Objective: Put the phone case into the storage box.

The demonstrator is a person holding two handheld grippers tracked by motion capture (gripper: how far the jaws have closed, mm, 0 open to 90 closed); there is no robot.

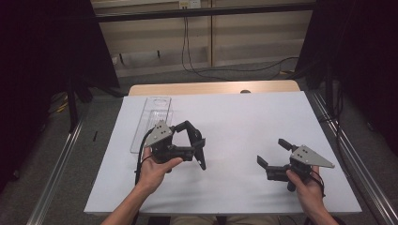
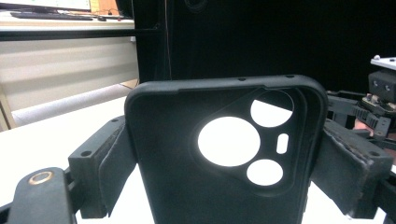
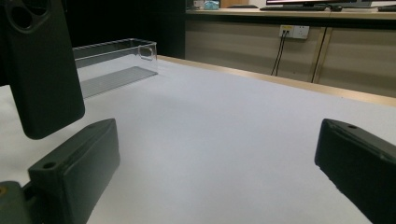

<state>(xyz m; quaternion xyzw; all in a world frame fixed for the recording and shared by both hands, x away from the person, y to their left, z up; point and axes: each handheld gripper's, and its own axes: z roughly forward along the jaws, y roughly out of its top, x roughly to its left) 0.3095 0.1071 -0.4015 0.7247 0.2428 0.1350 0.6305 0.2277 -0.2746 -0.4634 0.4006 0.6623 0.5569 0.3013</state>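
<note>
Phone case [image 2: 219, 158], black with its camera cut-outs showing, is already picked up: the left gripper [image 1: 196, 146] has it pinched by its two long edges and holds it off the white table [image 1: 234, 117]. The right gripper [image 1: 272, 152] hangs with jaws wide apart and nothing in them, well apart from the case. Judging by that, the pickup is done, and what remains is probably a handover or setting it in the clear tray [image 1: 152, 117] at the table's far left.

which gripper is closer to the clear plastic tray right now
Left. The left gripper, shut on the black phone case, is just right of the clear tray; the right gripper, open, is far across the table.
</note>
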